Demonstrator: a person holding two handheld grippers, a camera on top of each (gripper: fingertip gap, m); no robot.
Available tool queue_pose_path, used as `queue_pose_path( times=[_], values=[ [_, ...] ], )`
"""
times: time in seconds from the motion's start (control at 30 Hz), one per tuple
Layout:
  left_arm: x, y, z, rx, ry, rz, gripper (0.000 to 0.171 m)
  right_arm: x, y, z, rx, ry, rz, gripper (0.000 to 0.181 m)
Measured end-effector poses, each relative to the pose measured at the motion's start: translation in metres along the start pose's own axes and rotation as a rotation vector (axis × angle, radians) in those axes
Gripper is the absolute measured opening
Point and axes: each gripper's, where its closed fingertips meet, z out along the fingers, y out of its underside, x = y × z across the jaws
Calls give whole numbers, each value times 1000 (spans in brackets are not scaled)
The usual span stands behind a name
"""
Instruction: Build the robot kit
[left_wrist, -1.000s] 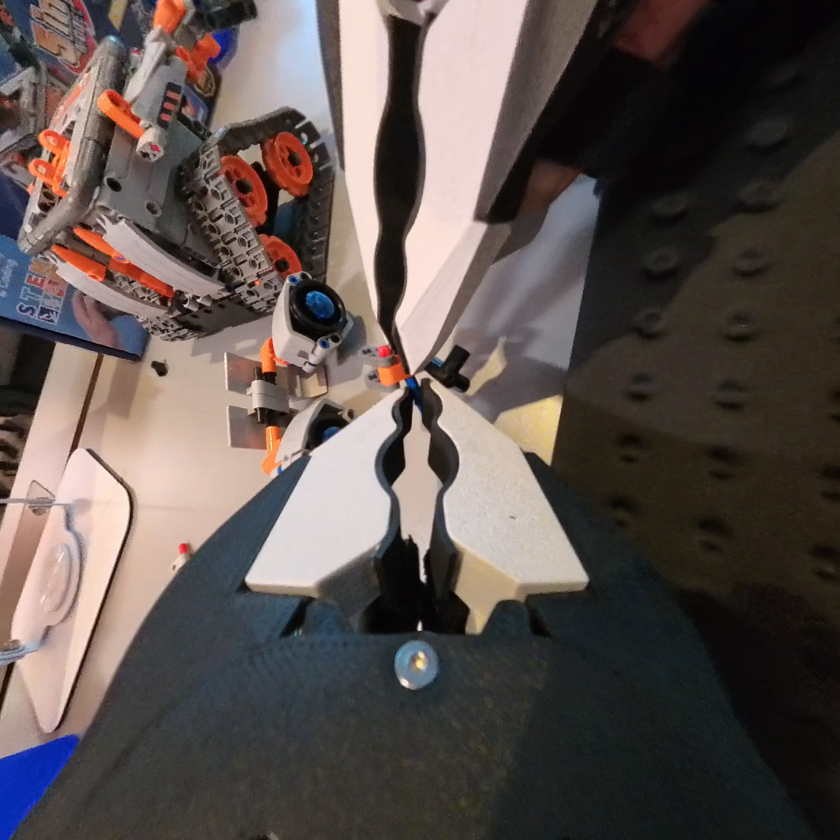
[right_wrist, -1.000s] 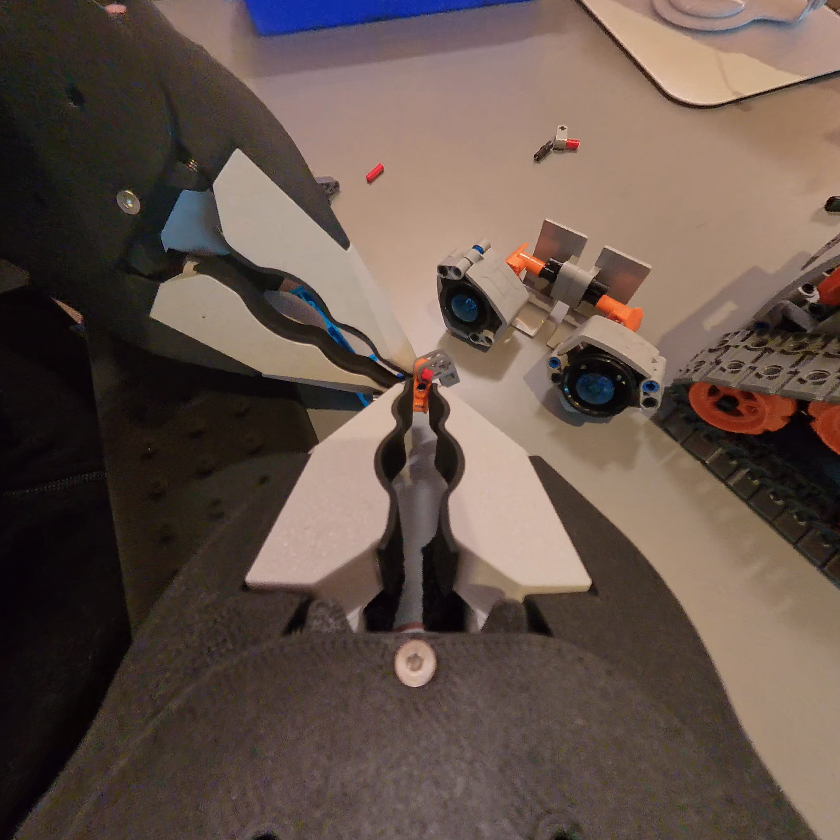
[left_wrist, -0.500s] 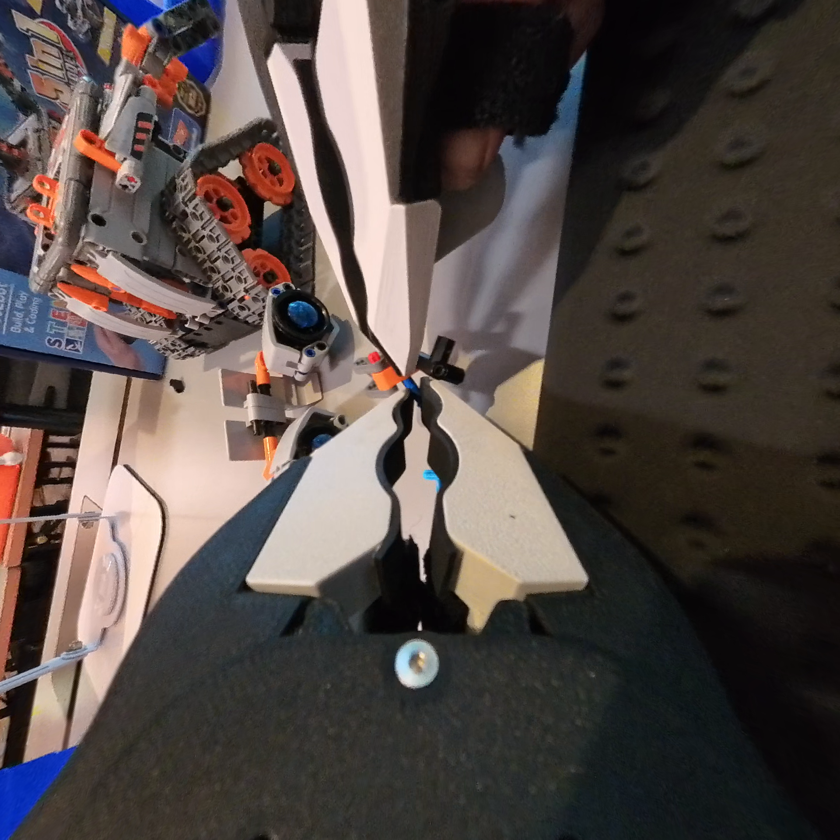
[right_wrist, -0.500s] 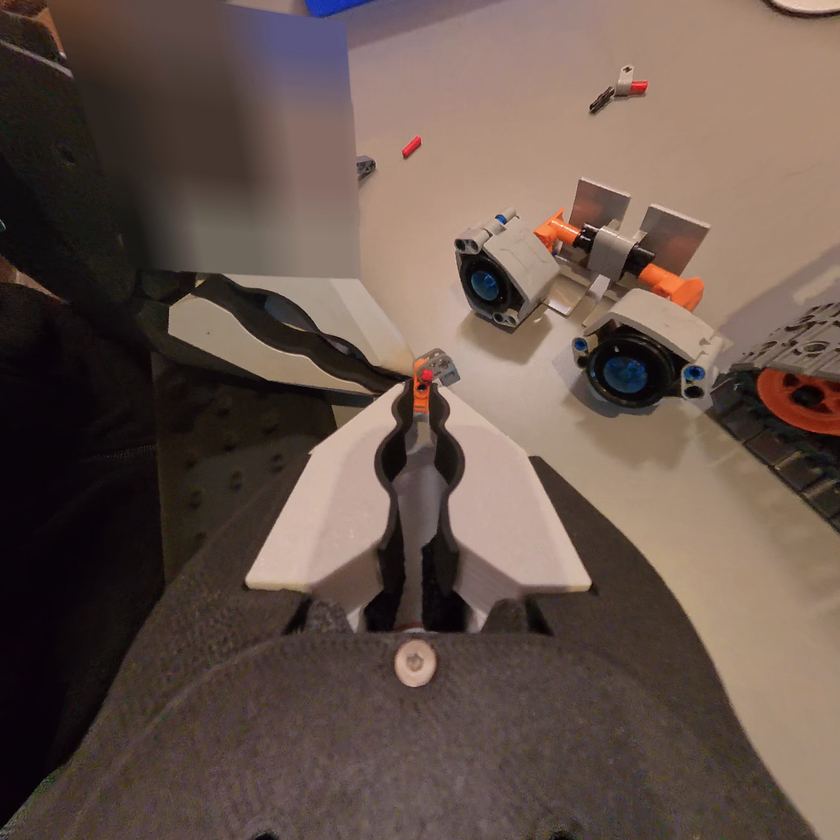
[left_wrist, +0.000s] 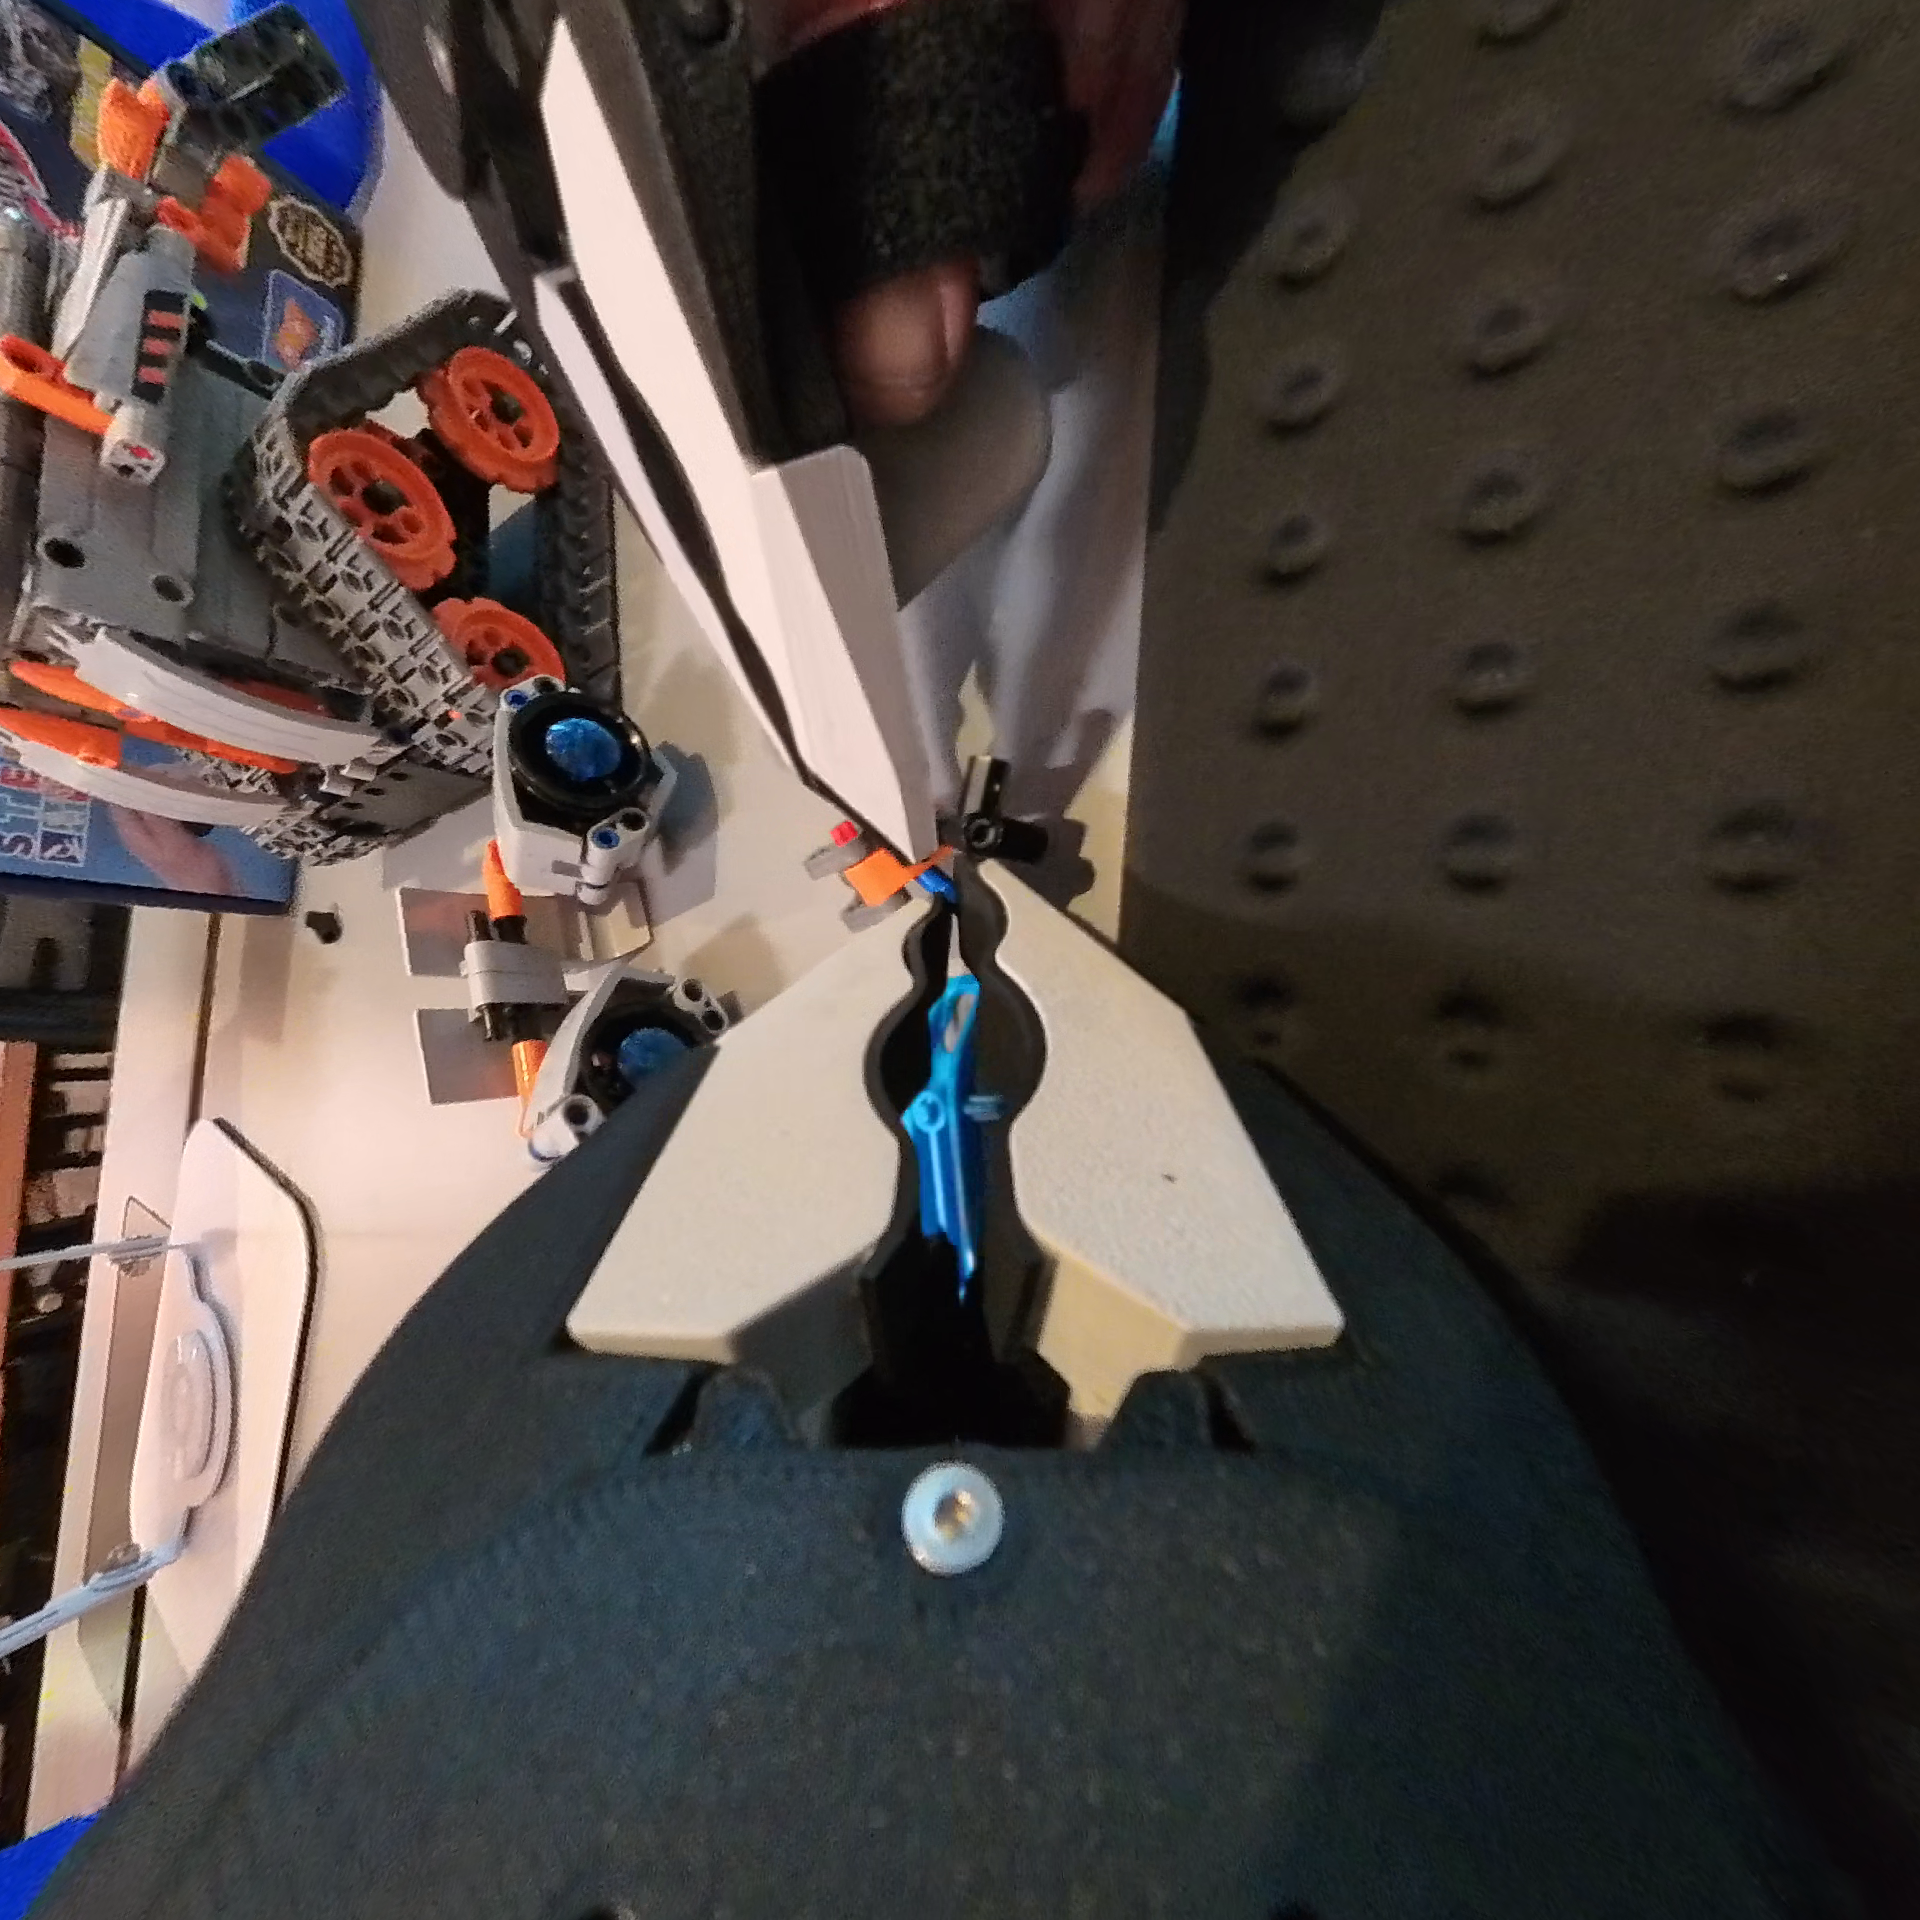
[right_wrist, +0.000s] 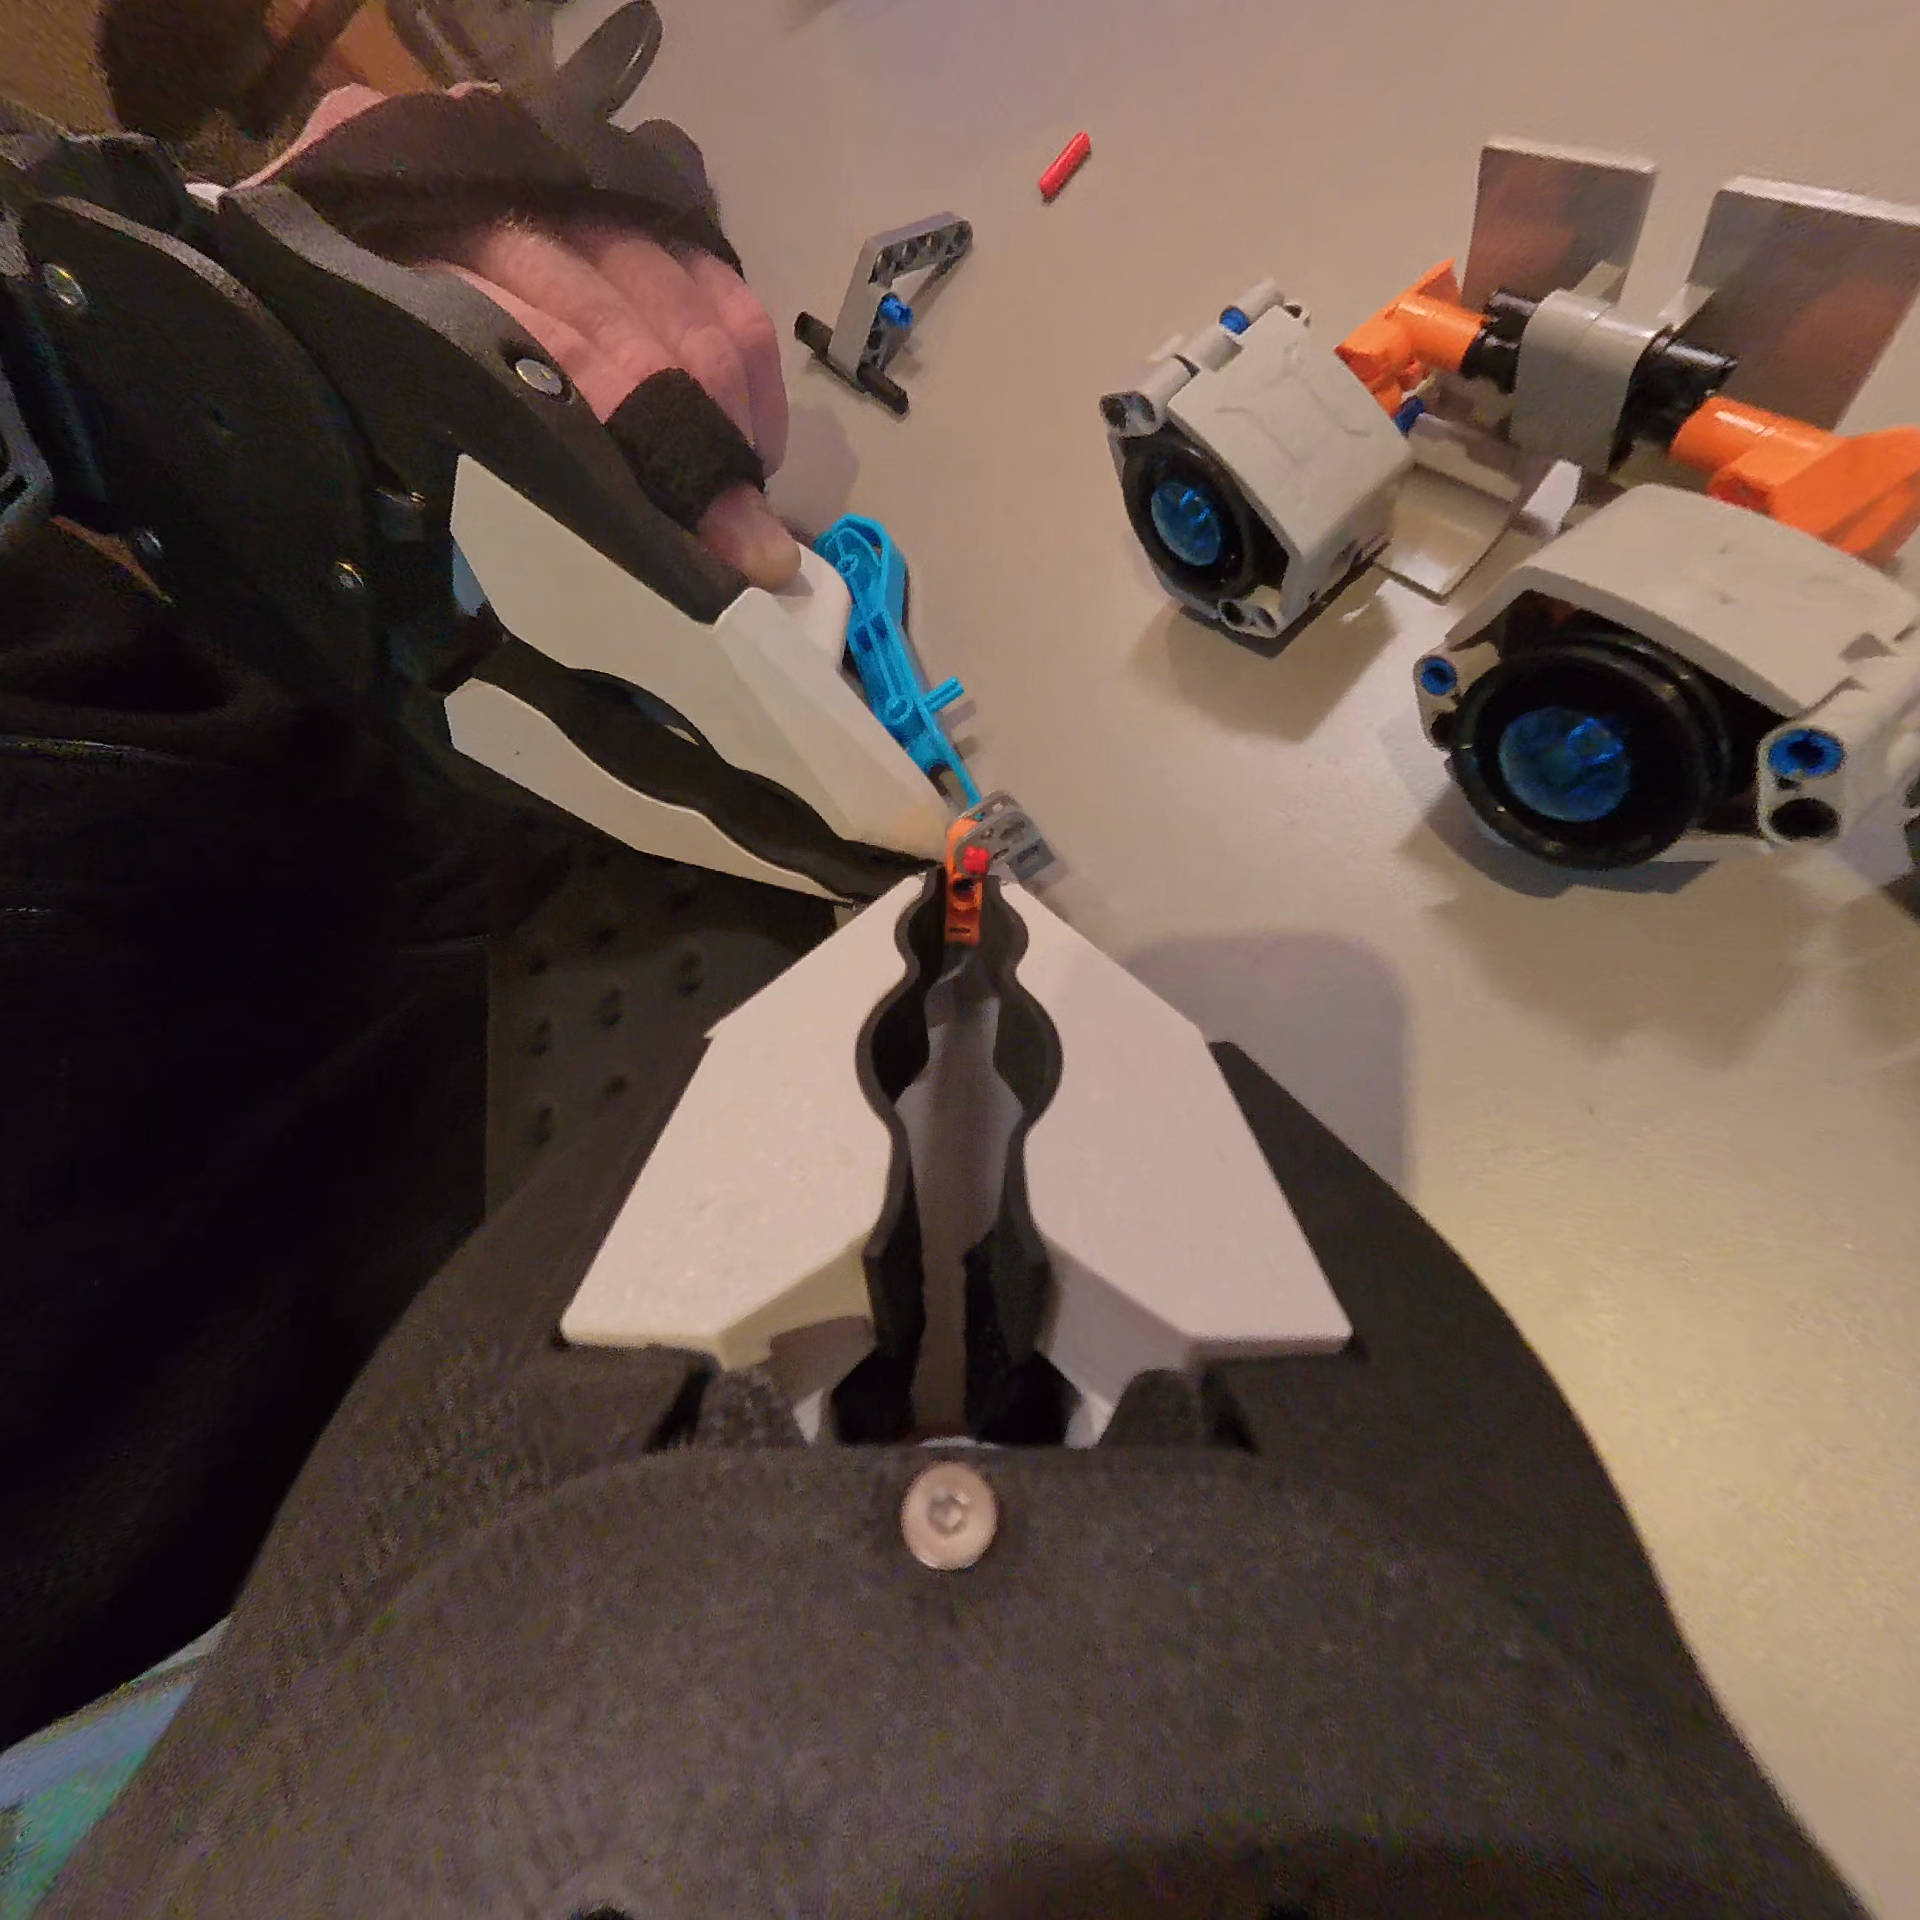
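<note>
My left gripper (left_wrist: 956, 902) is shut on a thin blue link arm (left_wrist: 940, 1127), which runs back between its fingers. My right gripper (right_wrist: 964, 896) is shut on a small orange connector (right_wrist: 962, 906) that carries a grey piece (right_wrist: 1013, 831) and a red pin (right_wrist: 975, 858). The two grippers meet tip to tip just above the table. The blue link (right_wrist: 883, 644) touches the grey piece at its end. In the left wrist view the right gripper (left_wrist: 920, 844) comes in from above with the orange connector (left_wrist: 883, 875). A black cross pin (left_wrist: 987, 828) sits by the tips.
Two grey motor blocks with blue hubs (right_wrist: 1257, 457) (right_wrist: 1662, 717) lie to the right, joined by an orange and grey axle (right_wrist: 1600, 374). A tracked model with orange wheels (left_wrist: 384, 499), a grey angled beam (right_wrist: 904, 281), a red pin (right_wrist: 1065, 164) and a dark studded mat (left_wrist: 1558, 623) are nearby. Less than 4 cm separates the two grippers' tips. The grey angled beam (right_wrist: 904, 281) lies around 15 cm away from my left fingertips.
Both grippers have stayed tip to tip and shut. The right wrist view has moved closer to the motor blocks. The blue link now shows plainly between the left fingers.
</note>
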Motion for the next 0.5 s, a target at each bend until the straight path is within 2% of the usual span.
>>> queue_pose_path(
  times=[0.5],
  values=[
    [7,-3,1,12,5,51,0,-1,9,1,-67,-99,21,5]
  ],
)
